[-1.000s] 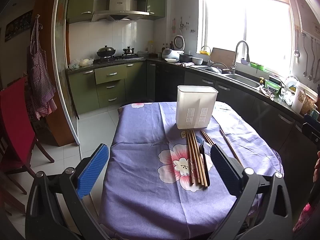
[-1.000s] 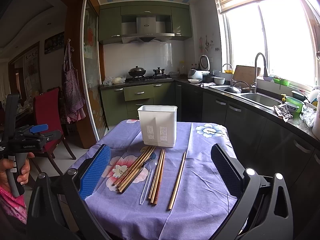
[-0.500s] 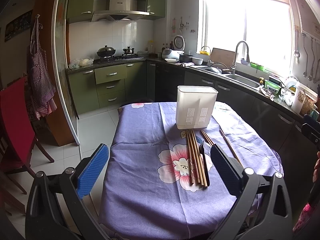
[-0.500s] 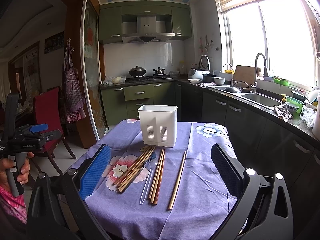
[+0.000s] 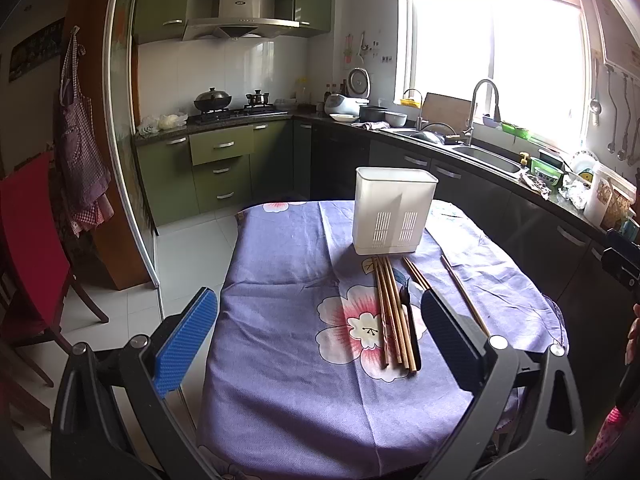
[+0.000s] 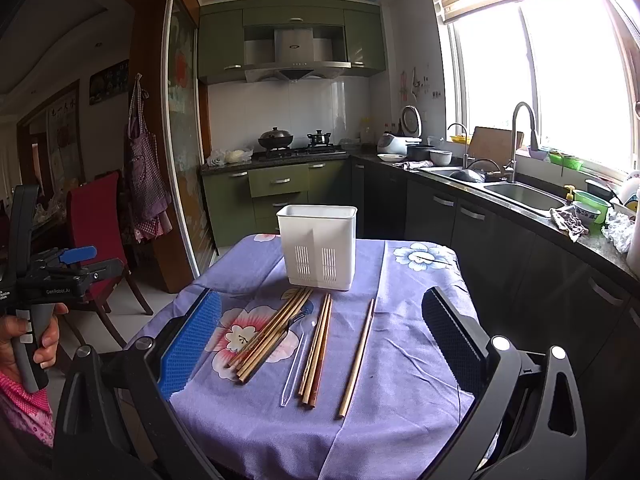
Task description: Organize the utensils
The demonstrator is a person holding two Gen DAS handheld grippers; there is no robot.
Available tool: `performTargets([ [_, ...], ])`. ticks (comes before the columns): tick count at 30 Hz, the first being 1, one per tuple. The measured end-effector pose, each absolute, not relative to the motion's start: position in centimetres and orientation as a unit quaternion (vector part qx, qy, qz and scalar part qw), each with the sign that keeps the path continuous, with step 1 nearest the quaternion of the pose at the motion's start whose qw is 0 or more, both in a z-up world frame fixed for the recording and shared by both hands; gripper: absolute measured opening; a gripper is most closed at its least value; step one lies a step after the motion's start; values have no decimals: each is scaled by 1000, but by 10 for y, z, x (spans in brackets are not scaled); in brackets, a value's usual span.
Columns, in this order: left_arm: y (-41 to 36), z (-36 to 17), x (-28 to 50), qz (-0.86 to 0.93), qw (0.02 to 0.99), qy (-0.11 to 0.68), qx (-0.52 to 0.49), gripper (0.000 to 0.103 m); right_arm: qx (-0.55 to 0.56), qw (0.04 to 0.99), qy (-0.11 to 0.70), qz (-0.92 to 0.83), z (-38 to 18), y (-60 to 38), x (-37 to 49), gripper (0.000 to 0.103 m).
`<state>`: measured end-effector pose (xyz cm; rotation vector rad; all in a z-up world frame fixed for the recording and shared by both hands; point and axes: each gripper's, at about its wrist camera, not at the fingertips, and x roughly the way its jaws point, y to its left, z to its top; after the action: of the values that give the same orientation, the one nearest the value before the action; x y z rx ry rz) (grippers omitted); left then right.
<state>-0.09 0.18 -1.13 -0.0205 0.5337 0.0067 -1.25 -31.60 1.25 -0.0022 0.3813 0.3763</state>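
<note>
Since nothing is gripped yet, both the left gripper (image 5: 320,332) and right gripper (image 6: 322,332) are hanging wide open above the tablecloth (image 6: 400,420). Chopsticks (image 6: 272,334) are lying flat just beside the upright white holder (image 6: 318,246), probably staged for loading.

Chopsticks (image 6: 276,336) flat before upright holder (image 6: 318,246)

A purple cloth with pink and white flower prints (image 5: 288,300) covers the desk. To the far left stands a red-backed wooden chair (image 5: 28,240), with a checked purple apron (image 6: 146,184) hanging just beyond it. Far off, a black lidded wok (image 5: 213,100) sits on the stove beneath a steel range hood (image 6: 294,62). On the right, a curved chrome tap (image 6: 522,136) rises over a steel sink (image 6: 528,196) below the bright window (image 5: 492,52).
</note>
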Motion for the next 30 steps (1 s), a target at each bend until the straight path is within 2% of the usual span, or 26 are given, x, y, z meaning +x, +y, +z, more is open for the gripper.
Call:
performTargets([
  [30,2,-15,1,3,964,267,-10,97,-1,963,193,187,6,-313,-10,99],
])
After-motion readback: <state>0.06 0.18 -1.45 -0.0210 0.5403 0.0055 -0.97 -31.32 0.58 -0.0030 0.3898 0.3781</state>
